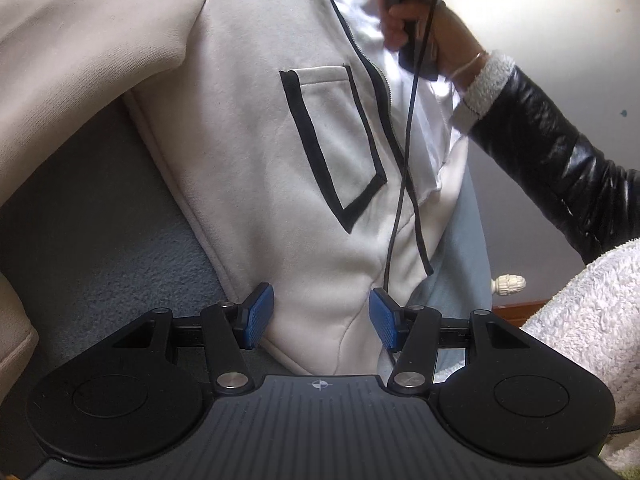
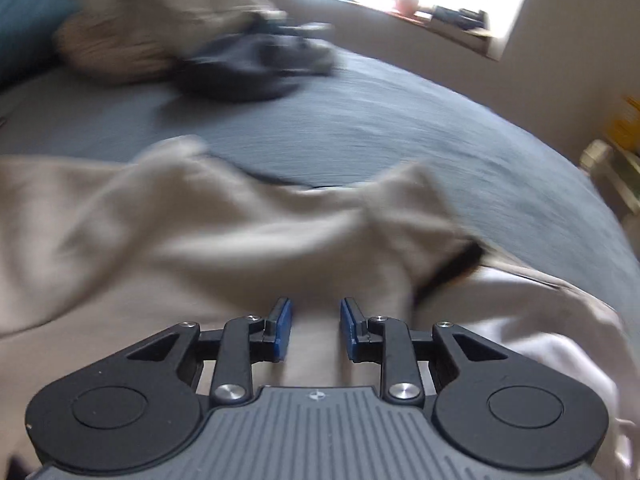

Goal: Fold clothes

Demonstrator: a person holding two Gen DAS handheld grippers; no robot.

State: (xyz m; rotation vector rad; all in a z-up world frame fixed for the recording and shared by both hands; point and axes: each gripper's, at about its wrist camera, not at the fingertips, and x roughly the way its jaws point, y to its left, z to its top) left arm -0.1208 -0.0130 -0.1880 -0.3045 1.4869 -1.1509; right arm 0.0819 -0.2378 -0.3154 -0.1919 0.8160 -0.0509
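Your left claw (image 1: 322, 318) stands open astride the hem of one cream zip-up fleece jacket (image 1: 256, 152) with one black-trimmed pocket (image 1: 334, 144), spread on the grey bed (image 2: 380, 120). Your right claw (image 2: 316, 330) hovers open above it. Two more garments are heaped behind.

Soft matt fleece hoodie (image 1: 248, 128), glossy black sleeve (image 1: 560, 168), rough grey bedcover (image 2: 400, 120).
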